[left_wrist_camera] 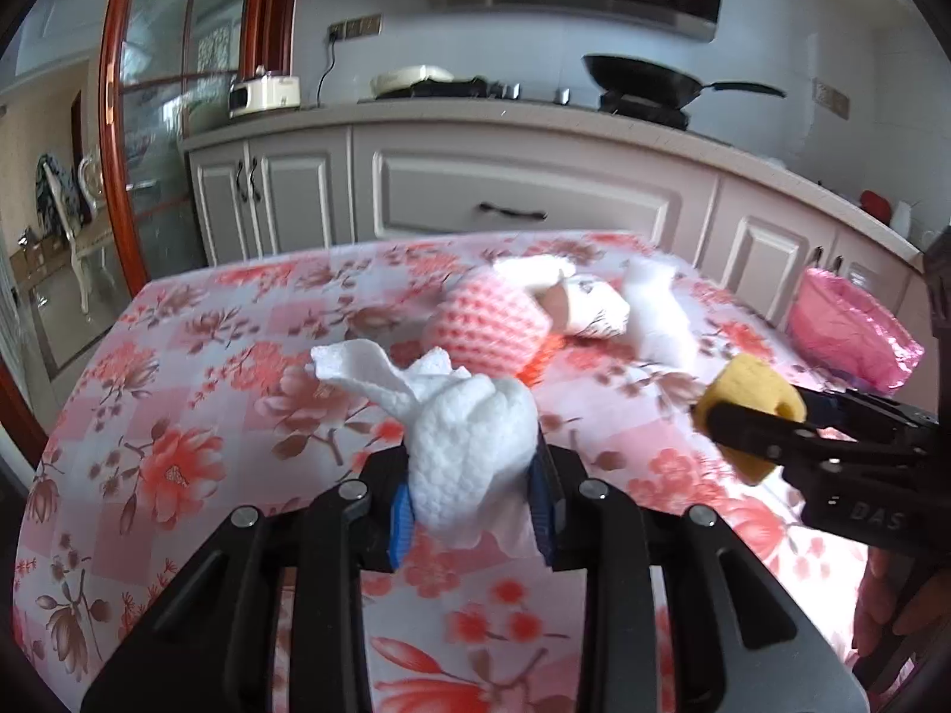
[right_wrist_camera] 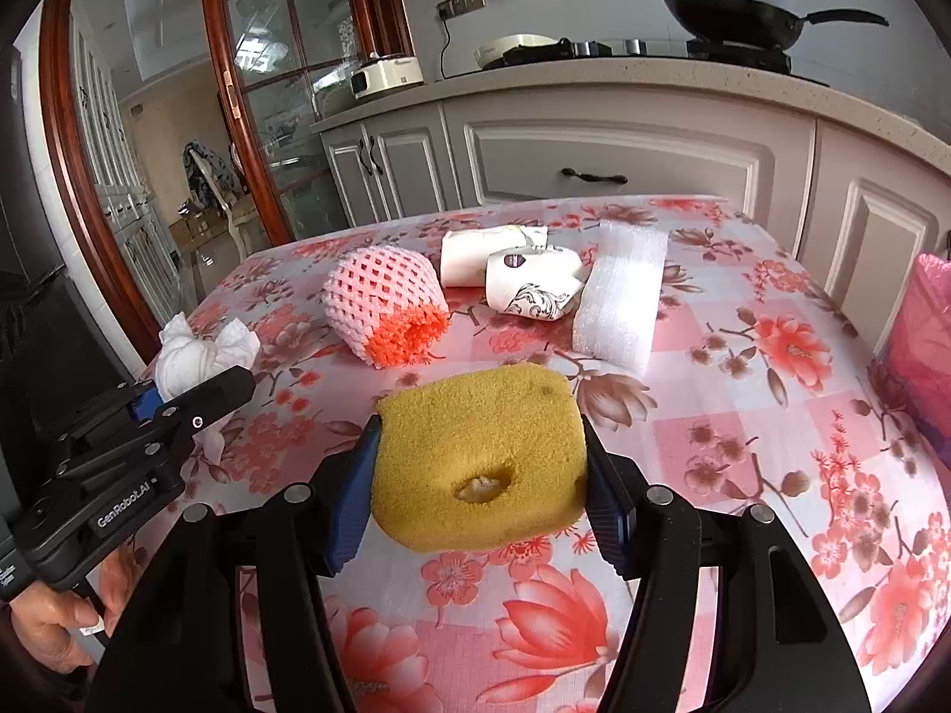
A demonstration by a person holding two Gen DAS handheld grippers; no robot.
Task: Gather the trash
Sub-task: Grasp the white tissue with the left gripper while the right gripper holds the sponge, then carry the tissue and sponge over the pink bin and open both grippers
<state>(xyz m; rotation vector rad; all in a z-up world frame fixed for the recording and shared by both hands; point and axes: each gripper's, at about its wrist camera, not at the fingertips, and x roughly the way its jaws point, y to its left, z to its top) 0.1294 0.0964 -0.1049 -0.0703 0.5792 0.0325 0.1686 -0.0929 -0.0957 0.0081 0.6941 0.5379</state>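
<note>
My left gripper [left_wrist_camera: 472,493] is shut on a crumpled white paper towel [left_wrist_camera: 469,434], held just above the floral table; it also shows in the right wrist view [right_wrist_camera: 196,350]. My right gripper [right_wrist_camera: 478,475] is shut on a yellow sponge [right_wrist_camera: 475,457], seen too in the left wrist view [left_wrist_camera: 752,410]. On the table lie a pink foam fruit net [right_wrist_camera: 386,309], two crushed paper cups [right_wrist_camera: 529,279] and a white foam sheet [right_wrist_camera: 621,303]. A pink trash bag [left_wrist_camera: 844,327] hangs at the table's right edge.
The table with its floral cloth [right_wrist_camera: 743,434] stands before grey kitchen cabinets [right_wrist_camera: 606,160]. A wok [right_wrist_camera: 743,18] and appliances sit on the counter behind. A glass door with a red wooden frame [right_wrist_camera: 238,136] is at the left.
</note>
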